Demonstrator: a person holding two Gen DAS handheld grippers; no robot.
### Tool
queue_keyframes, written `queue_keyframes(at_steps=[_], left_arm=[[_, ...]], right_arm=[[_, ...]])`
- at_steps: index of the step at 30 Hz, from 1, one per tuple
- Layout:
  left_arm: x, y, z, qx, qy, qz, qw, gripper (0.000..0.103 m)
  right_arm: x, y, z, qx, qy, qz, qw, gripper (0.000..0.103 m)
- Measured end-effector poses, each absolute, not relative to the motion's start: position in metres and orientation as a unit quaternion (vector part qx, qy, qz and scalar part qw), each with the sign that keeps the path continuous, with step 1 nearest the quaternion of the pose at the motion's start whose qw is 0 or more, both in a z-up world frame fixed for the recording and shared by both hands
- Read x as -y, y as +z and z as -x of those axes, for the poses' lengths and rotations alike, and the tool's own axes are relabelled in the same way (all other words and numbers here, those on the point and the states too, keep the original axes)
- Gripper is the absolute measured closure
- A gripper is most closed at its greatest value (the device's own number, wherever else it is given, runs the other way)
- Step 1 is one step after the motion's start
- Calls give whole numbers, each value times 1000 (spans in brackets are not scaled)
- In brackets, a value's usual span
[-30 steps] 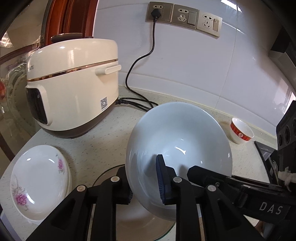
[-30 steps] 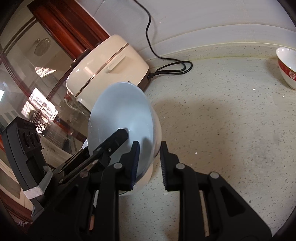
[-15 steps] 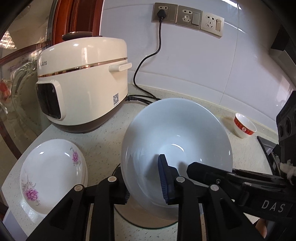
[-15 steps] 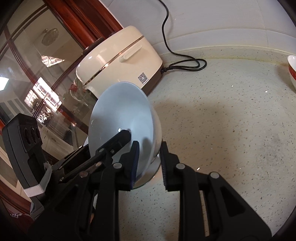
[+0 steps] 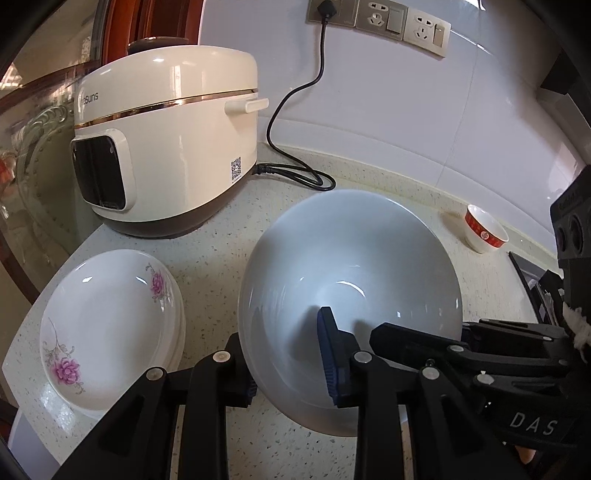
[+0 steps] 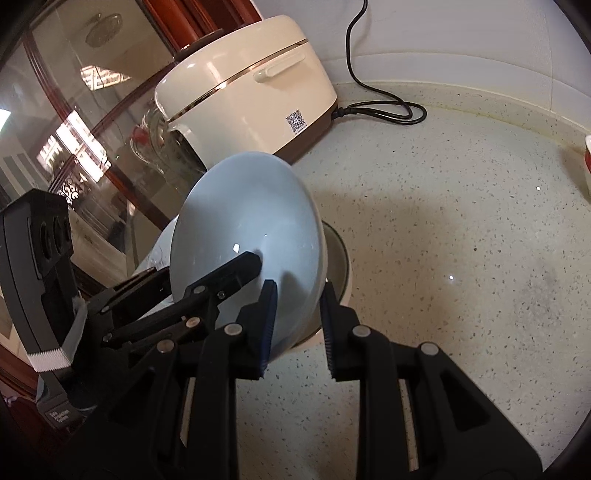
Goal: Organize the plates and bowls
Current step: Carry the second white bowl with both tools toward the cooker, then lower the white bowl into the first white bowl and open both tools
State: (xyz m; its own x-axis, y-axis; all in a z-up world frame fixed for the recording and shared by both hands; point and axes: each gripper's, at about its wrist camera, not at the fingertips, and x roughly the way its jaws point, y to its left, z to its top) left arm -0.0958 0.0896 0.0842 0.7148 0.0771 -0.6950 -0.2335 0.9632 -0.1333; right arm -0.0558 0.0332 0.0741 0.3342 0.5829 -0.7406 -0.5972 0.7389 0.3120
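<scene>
a large white bowl (image 5: 351, 266) sits tilted in the lower middle of the left wrist view, its opening turned toward the camera, with both tools on its rim. the left tool (image 5: 288, 354) straddles the near wall of the bowl, one blue pad inside and the other finger outside under the rim; its jaws have just been opening a little with the bowl wall between them, and whether the pads press the wall cannot be told. the right tool (image 6: 295, 317) straddles the rim at the opposite side, narrow, one pad inside and one outside, apparently gripping the wall. in the right wrist view the bowl leans left above a glass lid (image 6: 338, 266) lying on the speckled surface (image 6: 461, 295). at lower left of the left wrist view lies a stack of white plates with pink flowers (image 5: 110, 328), just beside the bowl. a cream rice cooker (image 5: 166, 140) stands at upper left, its black cord (image 5: 291, 110) running up to a wall socket (image 5: 327, 7). a small red-banded bowl (image 5: 484, 229) rests at right near the wall, well apart from the large bowl.
</scene>
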Motion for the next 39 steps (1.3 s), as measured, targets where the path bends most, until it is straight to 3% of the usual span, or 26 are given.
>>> queue_keyframes(at_steps=[17,24,30,34,39], left_arm=[[-97,71,91,-385,87,101,913,76],[-98,71,88,-384,88,94,914,76],[-103,73,88,-380,80,108,915,70],[-103,73,88,-380,78,108,915,69],[-105,75,88,-377,57,127,916,57]], right_arm=[[-56,79,83,-350,295,163,874,76],[-55,75,77,-357,295,161,872,74],[-50,74,73,-356,290,150,876,60],[-48,72,70,-365,289,142,874,55],[-32,72,55,-399,311,71,860,39]])
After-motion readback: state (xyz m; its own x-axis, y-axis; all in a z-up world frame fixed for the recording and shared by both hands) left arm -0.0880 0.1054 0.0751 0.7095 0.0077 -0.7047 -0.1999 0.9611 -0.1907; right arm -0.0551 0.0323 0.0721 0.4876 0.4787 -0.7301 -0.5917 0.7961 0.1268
